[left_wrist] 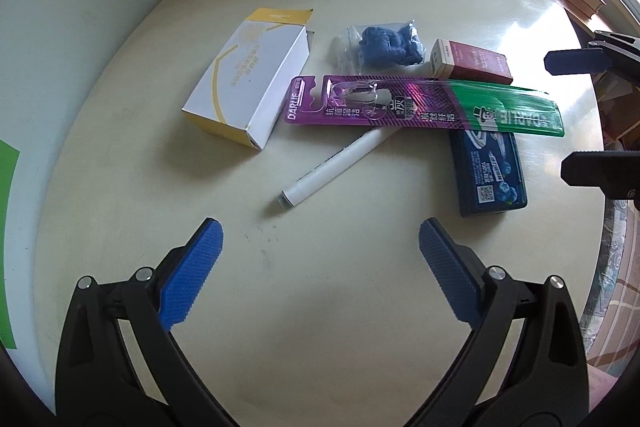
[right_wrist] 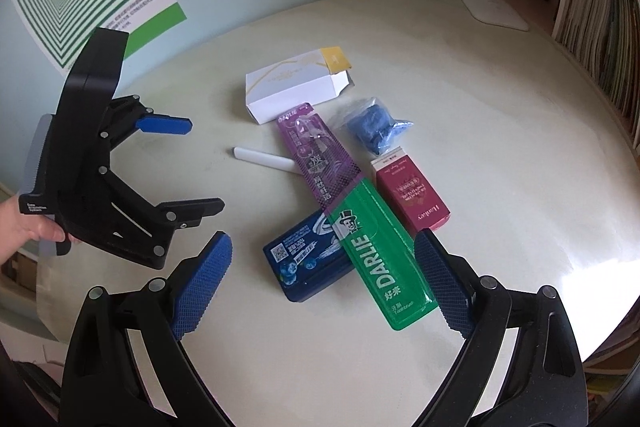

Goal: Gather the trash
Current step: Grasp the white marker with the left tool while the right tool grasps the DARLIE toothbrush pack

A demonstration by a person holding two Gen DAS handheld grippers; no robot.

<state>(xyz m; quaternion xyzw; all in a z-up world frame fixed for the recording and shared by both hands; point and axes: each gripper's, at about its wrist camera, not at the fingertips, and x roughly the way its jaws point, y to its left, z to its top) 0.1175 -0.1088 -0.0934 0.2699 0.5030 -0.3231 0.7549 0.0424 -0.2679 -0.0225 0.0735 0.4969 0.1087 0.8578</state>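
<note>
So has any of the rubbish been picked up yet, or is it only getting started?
Nothing looks collected yet. Both the left gripper and the right gripper are open and empty. All still lie on the table: the white and yellow box, toothbrush pack, white marker, blue tin, red box and a bag of blue material. No bin is in view.

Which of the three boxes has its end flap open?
The white and yellow box, farthest back: its yellow flap stands open. The maroon box and blue box are shut.
</note>
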